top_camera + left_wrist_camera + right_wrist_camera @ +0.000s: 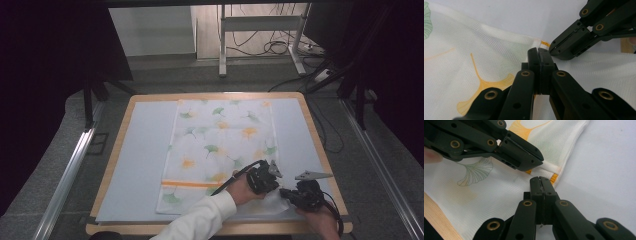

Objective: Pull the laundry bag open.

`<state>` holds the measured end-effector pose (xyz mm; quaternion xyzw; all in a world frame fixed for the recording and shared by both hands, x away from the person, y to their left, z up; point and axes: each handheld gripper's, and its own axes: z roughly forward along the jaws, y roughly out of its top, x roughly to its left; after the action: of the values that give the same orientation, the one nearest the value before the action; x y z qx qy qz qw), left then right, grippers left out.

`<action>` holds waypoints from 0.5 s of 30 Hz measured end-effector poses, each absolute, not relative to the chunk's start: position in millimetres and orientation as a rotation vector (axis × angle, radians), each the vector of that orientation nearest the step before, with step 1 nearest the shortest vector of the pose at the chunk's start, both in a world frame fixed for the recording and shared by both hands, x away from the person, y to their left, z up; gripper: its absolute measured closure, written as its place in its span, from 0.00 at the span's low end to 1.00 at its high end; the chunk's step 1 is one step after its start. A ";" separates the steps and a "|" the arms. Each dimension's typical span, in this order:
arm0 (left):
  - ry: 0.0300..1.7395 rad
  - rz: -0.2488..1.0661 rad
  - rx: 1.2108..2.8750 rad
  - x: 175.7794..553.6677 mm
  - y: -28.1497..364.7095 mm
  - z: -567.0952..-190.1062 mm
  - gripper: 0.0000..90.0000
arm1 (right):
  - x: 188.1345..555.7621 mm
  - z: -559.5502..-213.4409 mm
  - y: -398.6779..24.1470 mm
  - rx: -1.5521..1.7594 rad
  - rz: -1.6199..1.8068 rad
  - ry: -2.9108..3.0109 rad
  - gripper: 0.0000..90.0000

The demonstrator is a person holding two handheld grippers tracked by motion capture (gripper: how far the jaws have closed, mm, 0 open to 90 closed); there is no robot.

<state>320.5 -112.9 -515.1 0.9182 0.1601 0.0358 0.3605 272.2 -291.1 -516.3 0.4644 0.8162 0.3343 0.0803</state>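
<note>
A white cloth printed with green and orange ginkgo leaves lies flat on a pale blue mat. Both grippers meet at its right edge, where an orange stripe ends. My left gripper, held in a white-sleeved hand, has its jaws pressed together on the cloth's hem. My right gripper is shut on the same edge a finger's width away. In the high view the left gripper and right gripper point at each other, and the cloth corner below them is rumpled.
The mat covers a wooden table whose near edge runs close under my hands. Metal rails flank the table. A stand with loose cables is on the floor beyond the far edge.
</note>
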 end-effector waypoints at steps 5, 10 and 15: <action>0.400 0.108 2.382 319.6 -111.6 -513.6 1.00 | 272.2 -516.2 -291.1 1.389 0.999 2.441 1.00; 0.399 0.111 2.382 319.2 -110.4 -513.6 1.00 | 272.3 -516.5 -291.3 1.385 1.001 2.440 1.00; 0.403 0.110 2.384 319.4 -107.8 -513.2 1.00 | 272.4 -516.5 -291.7 1.383 1.000 2.444 1.00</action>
<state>319.4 -107.8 -513.2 0.9216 0.1559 0.0427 0.3530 272.4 -291.7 -516.5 0.4625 0.8172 0.3343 0.0803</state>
